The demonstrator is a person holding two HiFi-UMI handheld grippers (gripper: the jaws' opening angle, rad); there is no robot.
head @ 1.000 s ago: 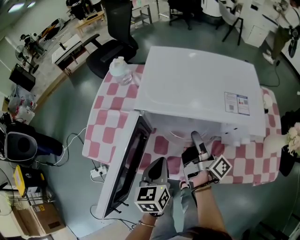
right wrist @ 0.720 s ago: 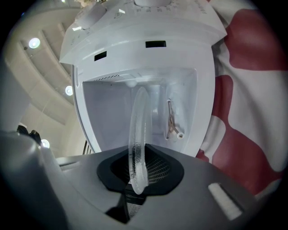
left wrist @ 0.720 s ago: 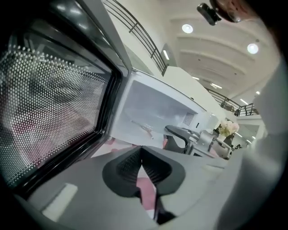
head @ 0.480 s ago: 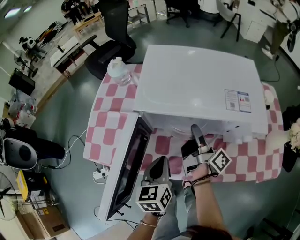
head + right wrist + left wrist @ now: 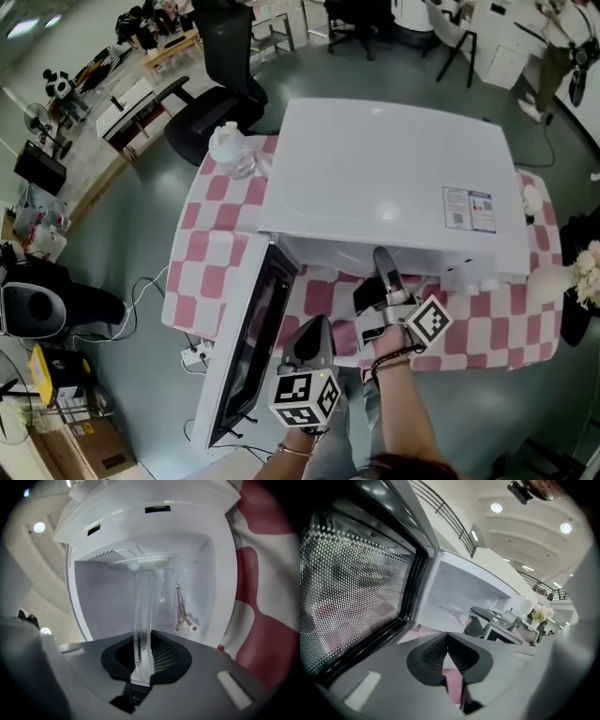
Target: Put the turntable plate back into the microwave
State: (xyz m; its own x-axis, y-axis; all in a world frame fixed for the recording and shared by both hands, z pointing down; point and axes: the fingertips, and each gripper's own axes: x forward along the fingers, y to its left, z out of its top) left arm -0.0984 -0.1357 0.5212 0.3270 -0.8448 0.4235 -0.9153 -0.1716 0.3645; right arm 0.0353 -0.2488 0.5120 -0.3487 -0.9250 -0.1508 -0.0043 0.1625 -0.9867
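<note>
The white microwave (image 5: pixel 394 178) stands on a pink-and-white checked table, its door (image 5: pixel 248 347) swung open to the left. My right gripper (image 5: pixel 382 262) is shut on the rim of the clear glass turntable plate (image 5: pixel 143 616). In the right gripper view the plate shows edge-on and reaches into the white cavity (image 5: pixel 108 597). A roller support (image 5: pixel 183 613) lies on the cavity floor beside it. My left gripper (image 5: pixel 317 328) hangs shut and empty in front of the door; in the left gripper view its pads (image 5: pixel 436 656) meet.
A water bottle (image 5: pixel 230 145) stands at the table's far left corner beside the microwave. White flowers (image 5: pixel 589 272) sit at the right edge. An office chair (image 5: pixel 230 66) stands behind the table, and a power strip (image 5: pixel 192 354) lies on the floor below the door.
My right gripper has edged a little toward the microwave opening with the plate still in it. The left gripper has stayed where it was.
</note>
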